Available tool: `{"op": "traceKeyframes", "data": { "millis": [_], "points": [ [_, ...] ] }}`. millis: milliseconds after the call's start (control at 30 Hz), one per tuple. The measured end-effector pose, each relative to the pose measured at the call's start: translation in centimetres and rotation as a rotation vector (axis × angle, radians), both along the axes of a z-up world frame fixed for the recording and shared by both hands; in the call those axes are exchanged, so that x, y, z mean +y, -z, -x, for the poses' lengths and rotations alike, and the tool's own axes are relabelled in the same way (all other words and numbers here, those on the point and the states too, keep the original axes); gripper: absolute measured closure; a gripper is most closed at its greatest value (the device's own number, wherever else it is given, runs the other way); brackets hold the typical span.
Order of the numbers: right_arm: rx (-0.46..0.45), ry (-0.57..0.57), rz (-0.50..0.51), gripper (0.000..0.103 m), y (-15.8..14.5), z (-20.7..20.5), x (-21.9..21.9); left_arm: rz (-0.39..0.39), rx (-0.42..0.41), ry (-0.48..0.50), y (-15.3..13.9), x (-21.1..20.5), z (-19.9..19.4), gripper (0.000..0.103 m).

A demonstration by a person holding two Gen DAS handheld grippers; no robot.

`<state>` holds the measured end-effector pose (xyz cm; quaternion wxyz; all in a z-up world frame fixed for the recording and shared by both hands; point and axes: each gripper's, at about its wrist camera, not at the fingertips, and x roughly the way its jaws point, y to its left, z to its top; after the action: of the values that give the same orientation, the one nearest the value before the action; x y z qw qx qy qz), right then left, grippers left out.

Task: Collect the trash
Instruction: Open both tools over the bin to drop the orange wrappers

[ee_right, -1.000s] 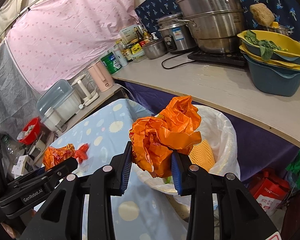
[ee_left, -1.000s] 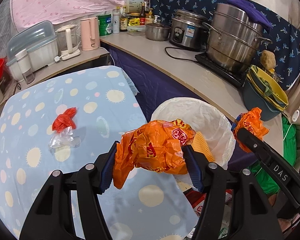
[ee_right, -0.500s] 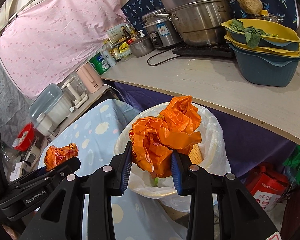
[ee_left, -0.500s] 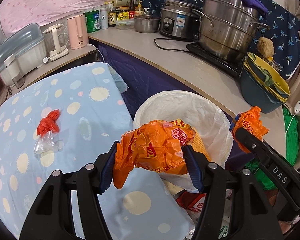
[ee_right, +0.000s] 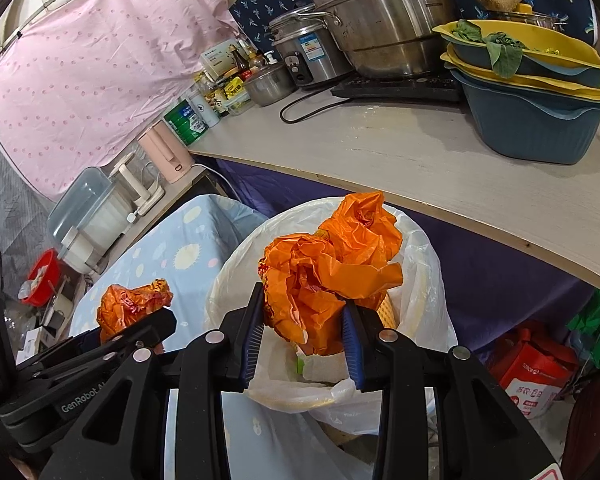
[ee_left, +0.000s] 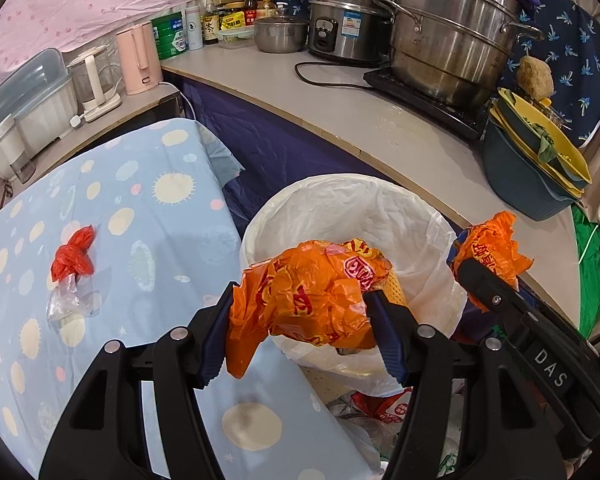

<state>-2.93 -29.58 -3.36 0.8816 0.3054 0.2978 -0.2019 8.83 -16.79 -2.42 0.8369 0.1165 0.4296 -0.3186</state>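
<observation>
My left gripper (ee_left: 302,320) is shut on a crumpled orange plastic bag (ee_left: 312,288) with red print, held above the near rim of the trash bin (ee_left: 340,200) lined with a white bag. My right gripper (ee_right: 302,324) is shut on a second crumpled orange bag (ee_right: 332,264), also above the bin (ee_right: 236,280). Each gripper shows in the other's view: the right one (ee_left: 488,264) at right, the left one (ee_right: 132,308) at lower left. A red bag scrap (ee_left: 74,254) and a clear plastic wrapper (ee_left: 66,304) lie on the blue dotted tablecloth (ee_left: 160,220).
A curved counter (ee_left: 320,96) runs behind the bin with steel pots (ee_left: 448,44), a rice cooker (ee_left: 344,28), stacked yellow and blue basins (ee_left: 536,168), a pink kettle (ee_left: 136,56) and bottles. A red printed bag (ee_right: 536,372) sits on the floor at right.
Both grippers have moved with their orange bags toward the bin, which now sits closer and more centred beneath them. The red scrap on the tablecloth has not moved.
</observation>
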Motion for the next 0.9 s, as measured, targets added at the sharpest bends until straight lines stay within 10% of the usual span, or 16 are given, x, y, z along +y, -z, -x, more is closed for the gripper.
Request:
{"op": "traceKeyframes", "data": {
  "millis": [900],
  "points": [
    [-0.022, 0.061, 0.023, 0.046, -1.2, -0.9, -2.8, 0.009, 0.012, -0.044, 0.8, -2.8, -2.3, 0.02]
  ]
}}
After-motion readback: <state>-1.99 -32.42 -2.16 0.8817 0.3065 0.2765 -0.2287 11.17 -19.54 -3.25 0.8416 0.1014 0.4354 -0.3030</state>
